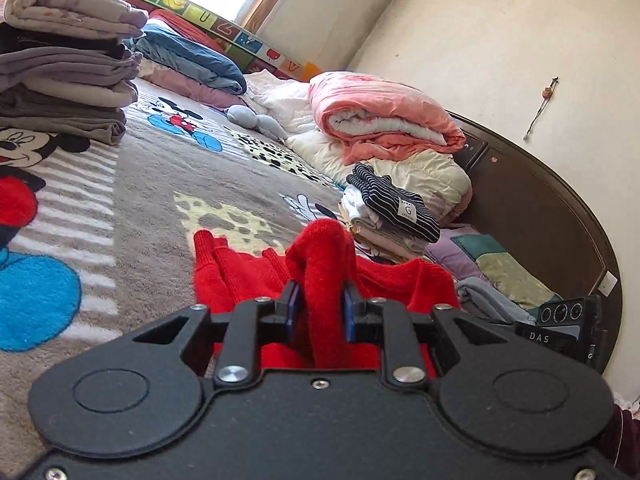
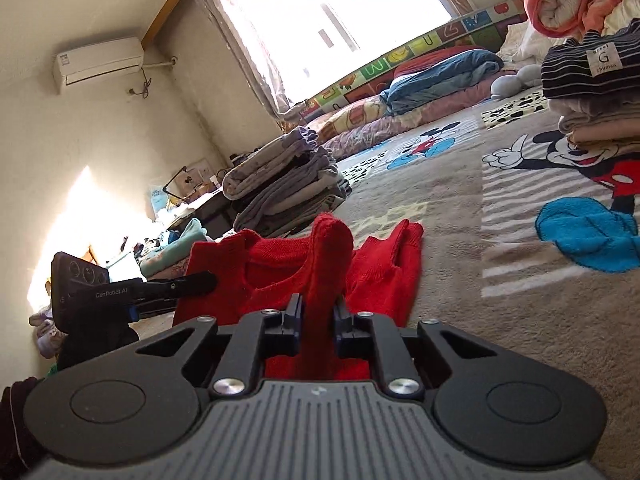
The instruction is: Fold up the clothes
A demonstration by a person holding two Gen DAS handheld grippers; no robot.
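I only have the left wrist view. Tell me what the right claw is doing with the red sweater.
Observer: The right claw is shut on a raised fold of the red sweater.
Operator: Report what lies beyond the folded stack with the purple-grey clothes.
Observer: A cluttered desk stands by the wall behind that folded stack.
Operator: Describe that wall higher up.
Observer: An air conditioner is mounted there, left of the window.

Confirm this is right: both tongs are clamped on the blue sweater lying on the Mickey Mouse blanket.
Not quite: the sweater is red, not blue, as both wrist views show. Otherwise right: the left tongs and right tongs each pinch a fold of it on the Mickey Mouse blanket.
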